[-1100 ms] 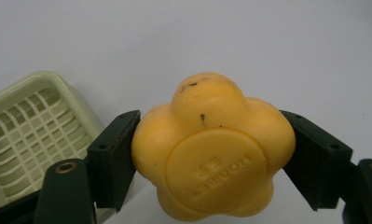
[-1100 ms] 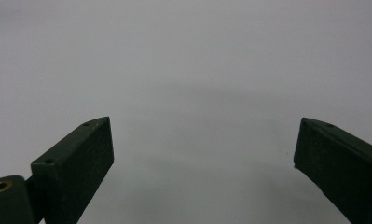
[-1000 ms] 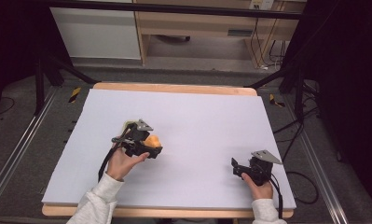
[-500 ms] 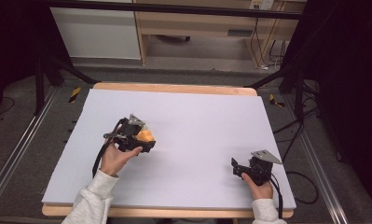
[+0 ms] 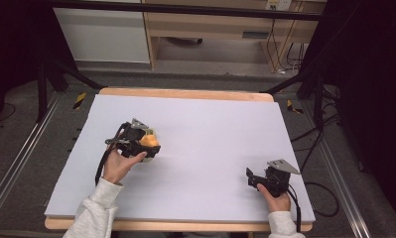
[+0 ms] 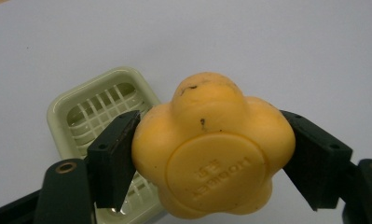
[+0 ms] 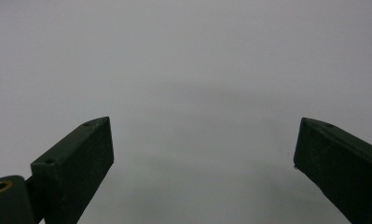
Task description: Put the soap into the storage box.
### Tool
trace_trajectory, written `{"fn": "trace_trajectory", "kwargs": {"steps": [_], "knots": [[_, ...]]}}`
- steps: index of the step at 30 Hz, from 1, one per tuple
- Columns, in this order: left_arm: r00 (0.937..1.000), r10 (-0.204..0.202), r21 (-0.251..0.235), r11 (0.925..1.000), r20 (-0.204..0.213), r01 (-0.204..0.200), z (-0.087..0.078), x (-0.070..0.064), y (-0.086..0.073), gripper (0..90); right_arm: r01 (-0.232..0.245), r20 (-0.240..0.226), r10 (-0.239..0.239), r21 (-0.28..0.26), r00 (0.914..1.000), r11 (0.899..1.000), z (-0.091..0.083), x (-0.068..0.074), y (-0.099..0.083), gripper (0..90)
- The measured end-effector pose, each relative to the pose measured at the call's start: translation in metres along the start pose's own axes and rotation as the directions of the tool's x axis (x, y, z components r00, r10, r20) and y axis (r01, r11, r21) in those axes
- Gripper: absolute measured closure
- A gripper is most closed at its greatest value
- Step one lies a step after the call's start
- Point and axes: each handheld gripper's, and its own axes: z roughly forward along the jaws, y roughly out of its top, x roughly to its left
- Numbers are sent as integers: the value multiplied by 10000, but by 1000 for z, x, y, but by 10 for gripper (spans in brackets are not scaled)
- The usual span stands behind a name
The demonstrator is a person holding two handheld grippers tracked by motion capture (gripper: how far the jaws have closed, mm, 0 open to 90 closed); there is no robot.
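Note:
My left gripper (image 6: 207,154) is shut on a yellow flower-shaped soap bar (image 6: 211,149) with an embossed round stamp, one jaw on each side of it. The soap hangs above a pale green soap dish (image 6: 99,116) with a slotted grid floor, which lies on the white table. In the high view the left gripper (image 5: 148,145) sits at the table's left middle with the orange-yellow soap (image 5: 148,141) at its tip, and the dish is mostly hidden beneath it. My right gripper (image 5: 251,177) rests near the front right, and its jaws (image 7: 204,163) stand wide open over bare white surface.
The white table sheet (image 5: 210,134) has a wooden edge (image 5: 185,93) at the back. Black stand legs and cables lie on the floor on both sides. A cabinet and wooden furniture stand beyond the table.
My left gripper has carried the soap away from the person and slightly left. The right gripper has stayed still.

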Motion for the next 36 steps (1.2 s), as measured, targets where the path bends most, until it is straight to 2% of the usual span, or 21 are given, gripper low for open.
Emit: {"fn": "trace_trajectory", "kwargs": {"steps": [12,19,30,36], "knots": [[9995,-99,-95,9999,-305,96,-1,10,1,249,-108,-34,108,27,9999,9999,0,0,0,52],[9976,-307,-78,9995,-618,302,-1,20,0,249,-123,-26,123,25,9999,9999,0,0,0,52],[9933,-643,134,9977,-958,659,10,35,-3,249,-141,-37,141,45,9999,9999,0,0,0,53],[9925,-669,324,9970,-1024,706,17,38,-6,249,-136,-34,136,41,9999,9999,0,0,0,52]]}}
